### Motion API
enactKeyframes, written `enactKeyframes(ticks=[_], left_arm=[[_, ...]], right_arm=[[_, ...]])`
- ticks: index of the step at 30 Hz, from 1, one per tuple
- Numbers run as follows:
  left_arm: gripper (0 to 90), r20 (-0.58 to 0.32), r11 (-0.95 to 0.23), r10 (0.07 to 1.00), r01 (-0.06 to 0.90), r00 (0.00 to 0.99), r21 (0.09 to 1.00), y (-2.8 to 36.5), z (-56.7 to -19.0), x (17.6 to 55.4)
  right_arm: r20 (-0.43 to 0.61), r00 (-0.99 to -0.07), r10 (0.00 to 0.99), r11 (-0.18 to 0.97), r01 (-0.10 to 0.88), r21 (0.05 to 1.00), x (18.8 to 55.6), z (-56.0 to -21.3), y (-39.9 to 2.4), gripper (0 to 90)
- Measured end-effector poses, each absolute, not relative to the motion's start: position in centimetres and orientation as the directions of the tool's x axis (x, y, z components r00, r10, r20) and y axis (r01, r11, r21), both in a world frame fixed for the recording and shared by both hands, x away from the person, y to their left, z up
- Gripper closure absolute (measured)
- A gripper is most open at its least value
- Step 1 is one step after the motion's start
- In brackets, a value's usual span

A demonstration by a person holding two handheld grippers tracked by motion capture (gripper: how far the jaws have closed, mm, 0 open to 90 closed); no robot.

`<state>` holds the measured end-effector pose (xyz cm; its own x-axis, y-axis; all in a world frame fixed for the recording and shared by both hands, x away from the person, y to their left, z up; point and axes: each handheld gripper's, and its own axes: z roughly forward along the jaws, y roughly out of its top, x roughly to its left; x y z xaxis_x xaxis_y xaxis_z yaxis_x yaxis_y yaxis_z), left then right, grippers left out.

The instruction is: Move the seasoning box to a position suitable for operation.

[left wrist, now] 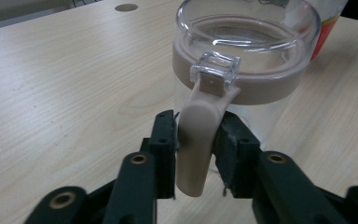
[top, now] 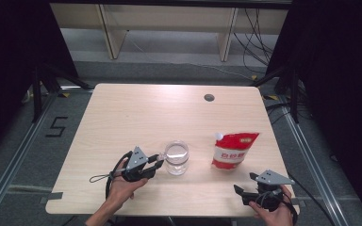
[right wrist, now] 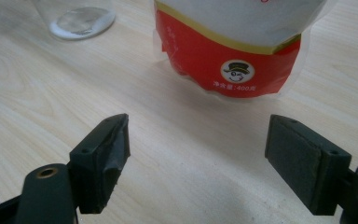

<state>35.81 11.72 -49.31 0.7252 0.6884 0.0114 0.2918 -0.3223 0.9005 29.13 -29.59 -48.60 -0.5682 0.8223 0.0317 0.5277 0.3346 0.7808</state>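
Clear plastic jug [top: 176,157] near the table's [top: 122,113] front edge, left of the red-and-white pouch [top: 233,150], and the left hand-held gripper [left wrist: 196,140] is clenched on its beige handle [left wrist: 196,140]. The grip sits low on the handle (well under the rim), so I'd judge a lift could let the jug swing or slip. The right hand-held gripper [right wrist: 198,154] waits wide open before the pouch, a floppy thing that may topple if nudged.
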Motion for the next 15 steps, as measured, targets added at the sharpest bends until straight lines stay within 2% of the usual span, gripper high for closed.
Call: enactKeyframes(ticks=[5, 7, 9, 15], left_arm=[[73.3, 0.059, -0.364, 0.681, 0.268, 0.730, 0.892, 11.6, -49.2, 35.7], [73.4, 0.044, -0.354, 0.675, 0.271, 0.737, 0.895, 11.6, -49.2, 35.6], [73.4, 0.048, -0.370, 0.655, 0.264, 0.754, 0.891, 11.8, -49.1, 35.4], [73.3, 0.023, -0.369, 0.619, 0.265, 0.785, 0.891, 12.4, -49.2, 34.8]], right_arm=[[0.034, -0.574, 0.818, 0.335, 0.524, 0.783, 29.1, -48.6, -29.6, 23.4], [0.063, -0.560, 0.826, 0.313, 0.548, 0.776, 28.9, -48.6, -29.4, 23.4], [0.031, -0.565, 0.825, 0.332, 0.528, 0.782, 29.2, -48.7, -29.6, 23.6], [0.032, -0.588, 0.808, 0.345, 0.516, 0.784, 29.2, -48.7, -29.7, 23.8]])
